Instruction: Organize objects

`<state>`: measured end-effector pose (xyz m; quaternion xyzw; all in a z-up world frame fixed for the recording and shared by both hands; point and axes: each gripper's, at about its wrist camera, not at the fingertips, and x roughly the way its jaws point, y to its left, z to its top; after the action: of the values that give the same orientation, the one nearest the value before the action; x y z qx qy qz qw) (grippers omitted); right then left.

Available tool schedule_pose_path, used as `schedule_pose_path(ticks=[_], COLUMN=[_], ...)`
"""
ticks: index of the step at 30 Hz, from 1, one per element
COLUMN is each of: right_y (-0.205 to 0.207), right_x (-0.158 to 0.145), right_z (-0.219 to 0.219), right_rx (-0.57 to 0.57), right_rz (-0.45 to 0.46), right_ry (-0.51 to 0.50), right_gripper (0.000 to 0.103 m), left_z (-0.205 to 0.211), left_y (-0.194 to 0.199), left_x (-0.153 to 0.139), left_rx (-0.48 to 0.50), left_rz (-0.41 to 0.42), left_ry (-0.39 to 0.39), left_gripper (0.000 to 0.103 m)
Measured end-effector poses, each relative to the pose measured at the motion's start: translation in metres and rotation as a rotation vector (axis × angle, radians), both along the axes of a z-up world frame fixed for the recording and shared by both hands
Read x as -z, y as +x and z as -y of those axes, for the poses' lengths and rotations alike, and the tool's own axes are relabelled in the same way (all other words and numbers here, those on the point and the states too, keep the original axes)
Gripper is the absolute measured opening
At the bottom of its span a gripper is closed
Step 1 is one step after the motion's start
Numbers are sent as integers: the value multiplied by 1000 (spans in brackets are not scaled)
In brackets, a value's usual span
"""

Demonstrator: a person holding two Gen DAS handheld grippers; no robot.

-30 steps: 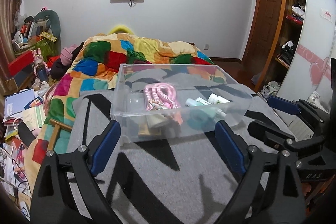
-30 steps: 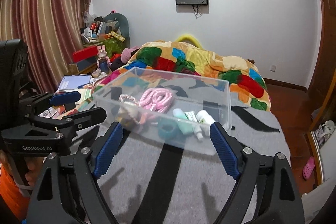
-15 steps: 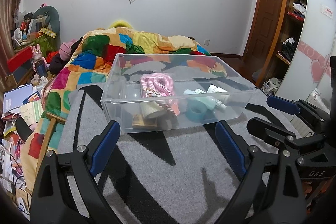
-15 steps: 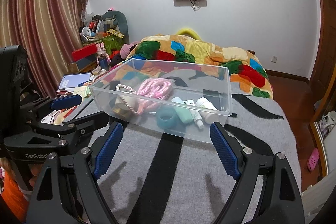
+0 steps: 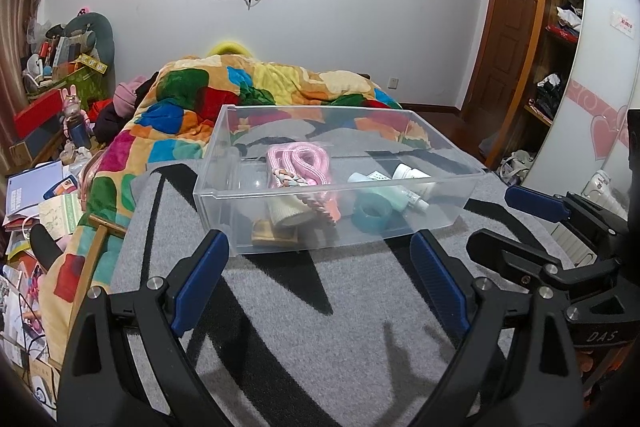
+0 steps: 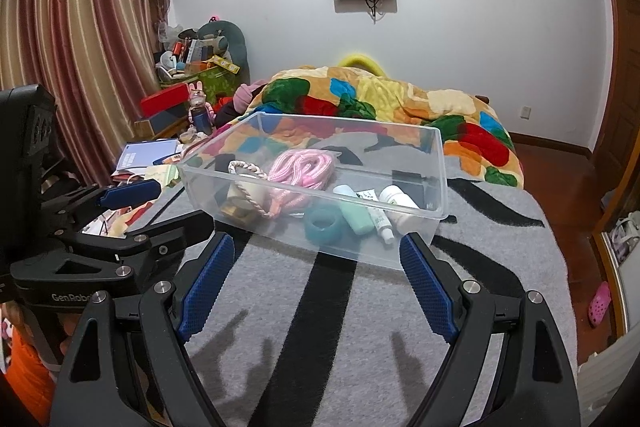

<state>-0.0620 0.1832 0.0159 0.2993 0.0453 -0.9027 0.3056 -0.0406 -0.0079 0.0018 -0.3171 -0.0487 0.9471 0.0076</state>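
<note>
A clear plastic bin (image 5: 224, 203) (image 6: 438, 167) sits on the grey and black blanket (image 5: 304, 327) (image 6: 360, 327). Inside lie a pink rope (image 5: 300, 159) (image 6: 302, 167), a teal tape roll (image 5: 372, 215) (image 6: 323, 225), a mint tube (image 5: 394, 193) (image 6: 354, 213), a white bottle (image 5: 414, 179) (image 6: 400, 205) and a beige roll (image 5: 286, 213). My left gripper (image 5: 320, 281) is open and empty, just short of the bin's near wall. My right gripper (image 6: 316, 285) is open and empty, just short of the bin too. Each gripper shows at the edge of the other's view.
A colourful quilt (image 5: 224, 99) (image 6: 400, 107) is piled behind the bin. Books, boxes and toys clutter the floor at the left (image 5: 36, 183) (image 6: 152, 155). A wooden door and shelves (image 5: 516, 39) stand at the right.
Both grippers have dropped and drawn back a little; the bin now sits flat on the blanket and slightly further off. Both stay open.
</note>
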Motion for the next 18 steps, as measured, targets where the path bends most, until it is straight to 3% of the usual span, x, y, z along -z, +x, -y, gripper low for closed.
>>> schedule_pose_path(ticks=[18], right_y=[3], right_x=[1], right_z=[2], right_rx=[-2], right_rz=[8], right_ry=[-7], right_gripper=[83], left_z=[-1], left_y=[1], left_x=[1], left_rx=[1], left_rz=[4], left_ry=[4], left_gripper=[94])
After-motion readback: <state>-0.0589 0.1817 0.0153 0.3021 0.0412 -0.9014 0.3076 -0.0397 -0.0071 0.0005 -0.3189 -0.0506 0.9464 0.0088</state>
